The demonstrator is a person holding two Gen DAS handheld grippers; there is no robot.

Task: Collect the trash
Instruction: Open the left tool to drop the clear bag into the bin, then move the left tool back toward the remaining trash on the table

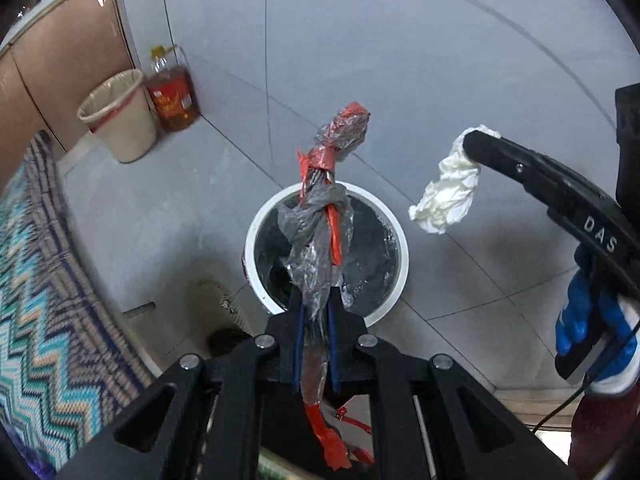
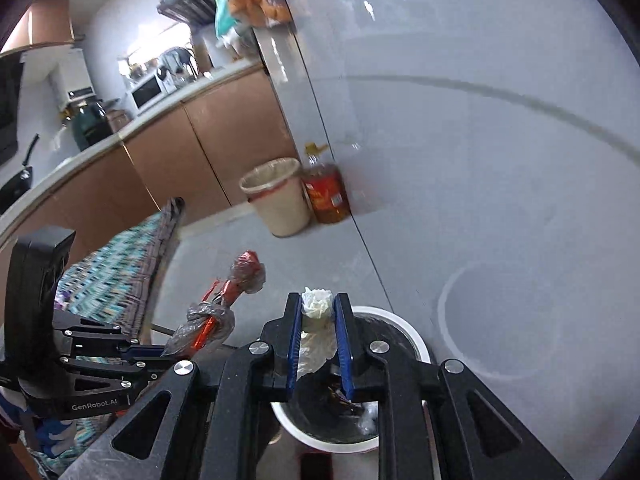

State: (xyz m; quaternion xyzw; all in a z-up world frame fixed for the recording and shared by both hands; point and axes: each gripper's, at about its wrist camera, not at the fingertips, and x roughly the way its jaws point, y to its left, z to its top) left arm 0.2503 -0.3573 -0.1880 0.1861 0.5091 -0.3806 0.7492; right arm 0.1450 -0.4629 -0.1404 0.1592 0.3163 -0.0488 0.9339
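The bag [image 1: 320, 216], a twisted wad of clear plastic with red strips, hangs over the mouth of the bin [image 1: 256, 232], a white-rimmed pail with a dark liner on the grey tile floor. The tissue [image 1: 448, 192], a crumpled white ball, is off to the bin's right in the left wrist view, near the rim but outside it; the right wrist view shows it above the bin's far edge.

The risk, as I judge it, lies with the tissue. If it is let go where it is, it could drop on the floor beside the rim, being light and not yet centred over the opening. The bag is long and stiffly twisted, so it may catch across the rim or tip out instead of falling in. Both pictures are slightly blurred, which hints at moving hands and a mistimed drop.

The left gripper [image 1: 316, 312] has its blue pads pressed tight on the bag's lower part, with a red tail trailing beneath. The right gripper [image 2: 319, 312] pinches the tissue at its fingertips, the jaws only narrowly apart around it.

Farther out, a second beige bin [image 1: 120, 116] and an oil bottle [image 1: 172, 92] stand by the wall, and a zigzag cloth [image 1: 44, 280] covers the left side.
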